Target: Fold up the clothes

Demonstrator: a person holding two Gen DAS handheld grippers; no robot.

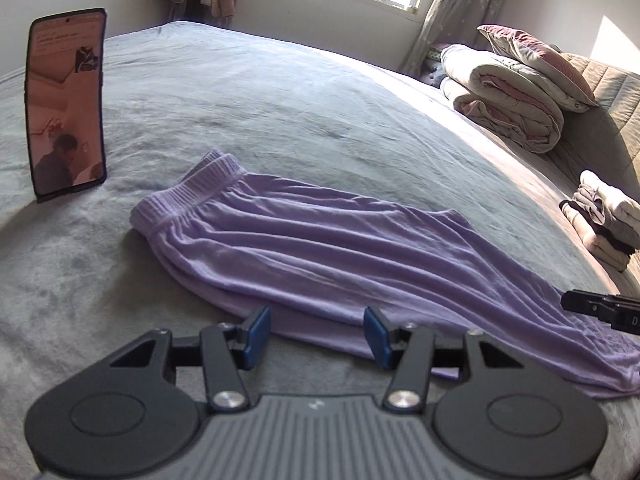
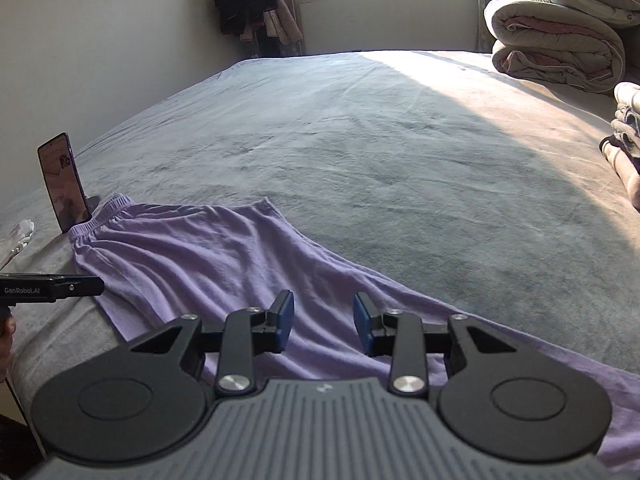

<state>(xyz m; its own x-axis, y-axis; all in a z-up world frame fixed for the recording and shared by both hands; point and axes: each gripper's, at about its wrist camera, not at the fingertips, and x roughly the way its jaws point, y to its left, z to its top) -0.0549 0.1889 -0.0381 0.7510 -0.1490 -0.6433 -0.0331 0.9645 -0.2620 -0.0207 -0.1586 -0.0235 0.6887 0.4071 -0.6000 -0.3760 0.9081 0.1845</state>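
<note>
I judge the lilac trousers point(image 1: 304, 240) light and limp, best pinched at the waistband point(image 1: 188, 194) toward ten o'clock, with my left gripper point(image 1: 316, 336) and right gripper point(image 2: 324, 322) both spread wide and empty

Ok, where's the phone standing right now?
The phone stands upright on the grey bed, far left in both views, just beyond the waistband end of the purple trousers.

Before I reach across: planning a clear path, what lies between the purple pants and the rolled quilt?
Only bare grey blanket separates the purple pants from the rolled quilt; the right wrist view shows it.
</note>
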